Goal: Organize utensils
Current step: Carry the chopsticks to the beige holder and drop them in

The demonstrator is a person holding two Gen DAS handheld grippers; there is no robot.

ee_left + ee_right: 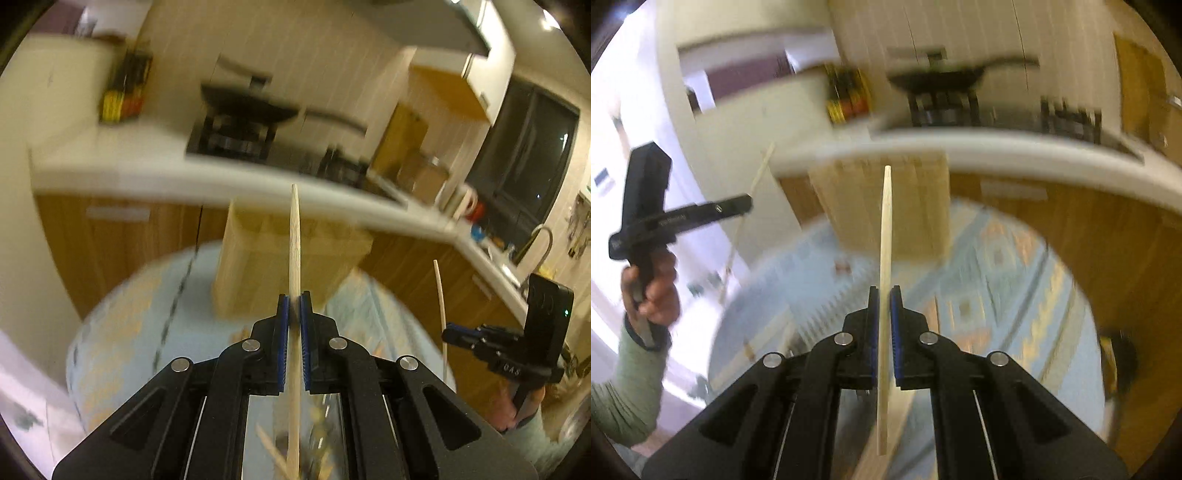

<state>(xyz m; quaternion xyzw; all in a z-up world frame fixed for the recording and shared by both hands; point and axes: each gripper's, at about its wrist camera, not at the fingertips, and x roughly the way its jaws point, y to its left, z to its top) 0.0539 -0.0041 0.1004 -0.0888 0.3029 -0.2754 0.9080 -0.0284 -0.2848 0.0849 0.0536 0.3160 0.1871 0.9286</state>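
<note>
My left gripper (294, 295) is shut on a wooden chopstick (294, 236) that points forward toward a pale wooden utensil holder (258, 266) with several compartments, standing on a round table with a light blue patterned cloth (122, 332). My right gripper (885, 290) is shut on another wooden chopstick (886, 221), also aimed at the holder (857, 206). Each gripper shows in the other's view: the right one (448, 334) with its chopstick (440, 295), the left one (748, 203) with its chopstick (759, 173). More wooden sticks (753, 354) lie on the cloth. Both views are motion-blurred.
A white kitchen counter (221, 181) curves behind the table, with a stove and black pan (247, 107), wooden cabinet fronts (122, 243) below, and a sink with faucet (535, 243) at the right. A dark object (1119, 358) sits at the table's right edge.
</note>
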